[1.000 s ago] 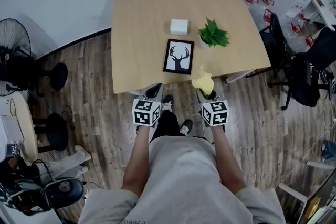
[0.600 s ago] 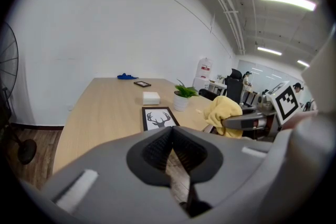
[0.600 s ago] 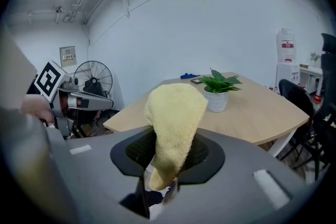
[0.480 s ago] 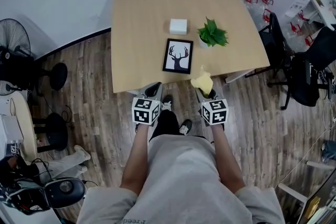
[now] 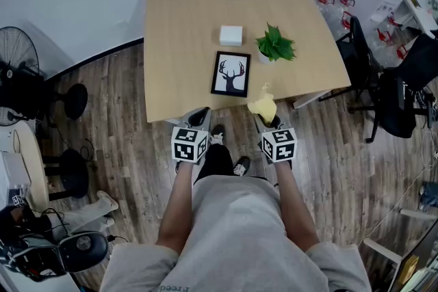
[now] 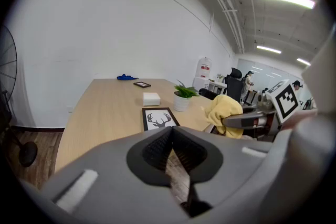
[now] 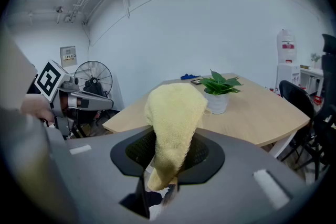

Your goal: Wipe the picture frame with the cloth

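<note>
- Yellow terry cloth (image 5: 263, 106), bunched into a soft lump, is clenched in the right gripper (image 5: 272, 122). In the right gripper view its jaws are pinched on the cloth's lower end and the rest flops up over them.
- The left gripper (image 5: 199, 118) carries nothing. Its own view shows the jaws drawn together at the tips, with only floorboards showing past them.
- The black-framed picture with the deer silhouette (image 5: 231, 74) lies flat on the light wooden table (image 5: 178, 24), close to the near edge and about midway along it. Nothing touches it.
- Both grippers hang just off that near edge. The cloth hovers beside the table's edge, near the frame's right side but apart from it.
- To my eye the wiping has not begun. The cloth is in hand, and what remains is carrying it onto the frame and rubbing across it.
- A white box (image 5: 231, 35) and a small potted green plant (image 5: 275, 46) sit just beyond the frame.
- The person's hands are tucked behind the marker cubes, out of sight.
- Whether the frame's face carries dust or marks is too fine to make out.
</note>
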The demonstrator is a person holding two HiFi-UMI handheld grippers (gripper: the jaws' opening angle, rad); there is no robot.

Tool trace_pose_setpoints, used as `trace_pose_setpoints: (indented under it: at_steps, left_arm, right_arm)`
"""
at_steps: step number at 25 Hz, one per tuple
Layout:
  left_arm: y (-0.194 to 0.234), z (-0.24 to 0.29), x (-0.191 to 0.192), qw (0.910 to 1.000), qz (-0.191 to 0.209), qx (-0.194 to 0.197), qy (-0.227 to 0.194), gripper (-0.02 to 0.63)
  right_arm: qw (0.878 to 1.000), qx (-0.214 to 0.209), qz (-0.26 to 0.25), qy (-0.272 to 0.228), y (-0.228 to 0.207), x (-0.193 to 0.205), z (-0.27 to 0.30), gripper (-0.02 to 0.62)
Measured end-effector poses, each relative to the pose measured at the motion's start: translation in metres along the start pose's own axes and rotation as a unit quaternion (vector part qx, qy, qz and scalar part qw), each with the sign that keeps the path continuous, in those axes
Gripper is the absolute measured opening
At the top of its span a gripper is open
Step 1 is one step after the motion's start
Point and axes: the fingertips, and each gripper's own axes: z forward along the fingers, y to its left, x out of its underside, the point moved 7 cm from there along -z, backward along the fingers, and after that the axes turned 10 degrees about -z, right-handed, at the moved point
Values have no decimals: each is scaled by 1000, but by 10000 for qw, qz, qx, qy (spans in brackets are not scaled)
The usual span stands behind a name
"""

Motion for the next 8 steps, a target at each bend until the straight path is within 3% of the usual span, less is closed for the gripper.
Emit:
trace_pose_setpoints:
  at_steps: [8]
  left_arm:
    - [1, 1, 1, 10000, -29, -18, -9, 52]
  right_arm:
    - [10000, -17, -26, 17, -1, 1, 1, 98]
